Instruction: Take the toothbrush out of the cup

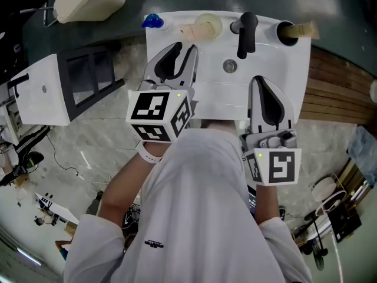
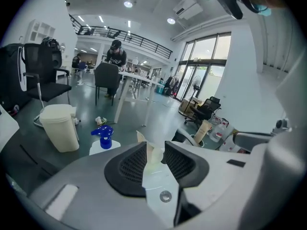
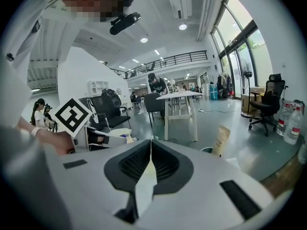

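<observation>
A cream cup (image 1: 208, 25) stands on the back rim of the white sink (image 1: 283, 69), left of the black faucet (image 1: 246, 33). A pale, slim piece (image 1: 188, 32) leans out of the cup to the left; it looks like the toothbrush, though I cannot make out its head. My left gripper (image 1: 184, 50) hovers over the sink's left part, just short of the cup, and is open. In the left gripper view the cup (image 2: 152, 161) shows in the gap of the left gripper (image 2: 155, 146), untouched. My right gripper (image 1: 261, 80) is shut and empty over the sink's front right; the right gripper (image 3: 149, 143) shows jaws meeting.
A blue-capped spray bottle (image 1: 152, 21) stands at the sink's back left corner. A brown paper bag (image 1: 297, 31) sits in a dark round holder at the back right. A cream bin (image 1: 88, 2) stands on the floor behind, a white cabinet (image 1: 41, 90) to the left, and wooden decking (image 1: 330, 93) to the right.
</observation>
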The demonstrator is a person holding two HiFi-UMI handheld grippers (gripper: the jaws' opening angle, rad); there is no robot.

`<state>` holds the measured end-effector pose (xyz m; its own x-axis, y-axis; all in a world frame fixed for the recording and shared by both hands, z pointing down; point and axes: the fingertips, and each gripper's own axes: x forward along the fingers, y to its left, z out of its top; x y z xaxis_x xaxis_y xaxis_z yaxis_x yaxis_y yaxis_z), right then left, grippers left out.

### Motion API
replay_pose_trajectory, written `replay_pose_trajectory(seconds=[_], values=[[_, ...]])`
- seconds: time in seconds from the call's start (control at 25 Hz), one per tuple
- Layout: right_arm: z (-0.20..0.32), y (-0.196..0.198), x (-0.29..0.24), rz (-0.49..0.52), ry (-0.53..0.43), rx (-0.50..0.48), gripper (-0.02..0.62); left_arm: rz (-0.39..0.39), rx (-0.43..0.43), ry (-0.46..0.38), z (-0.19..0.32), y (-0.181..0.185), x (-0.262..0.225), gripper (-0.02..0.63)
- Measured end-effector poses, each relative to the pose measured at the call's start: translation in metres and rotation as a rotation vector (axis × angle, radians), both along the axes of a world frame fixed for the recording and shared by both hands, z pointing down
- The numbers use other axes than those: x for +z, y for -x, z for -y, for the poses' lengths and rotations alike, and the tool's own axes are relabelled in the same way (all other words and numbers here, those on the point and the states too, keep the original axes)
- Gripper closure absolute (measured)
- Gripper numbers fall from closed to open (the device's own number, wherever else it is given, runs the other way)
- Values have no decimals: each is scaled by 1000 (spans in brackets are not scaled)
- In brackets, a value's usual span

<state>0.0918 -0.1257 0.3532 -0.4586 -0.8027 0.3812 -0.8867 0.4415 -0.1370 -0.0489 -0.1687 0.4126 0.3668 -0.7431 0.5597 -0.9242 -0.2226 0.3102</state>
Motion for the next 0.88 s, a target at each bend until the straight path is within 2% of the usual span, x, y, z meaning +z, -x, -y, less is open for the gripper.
replay_pose_trajectory(seconds=[0.44, 0.68, 0.88], values=[[3, -6, 24, -4, 63, -7, 588, 6, -42, 42, 19, 2, 29, 494], [8, -7, 29, 0, 76, 0, 588, 52, -66, 31, 28, 8, 31, 577], [8, -8, 29, 1, 76, 11, 588, 62, -59, 22, 31, 9, 31, 598]])
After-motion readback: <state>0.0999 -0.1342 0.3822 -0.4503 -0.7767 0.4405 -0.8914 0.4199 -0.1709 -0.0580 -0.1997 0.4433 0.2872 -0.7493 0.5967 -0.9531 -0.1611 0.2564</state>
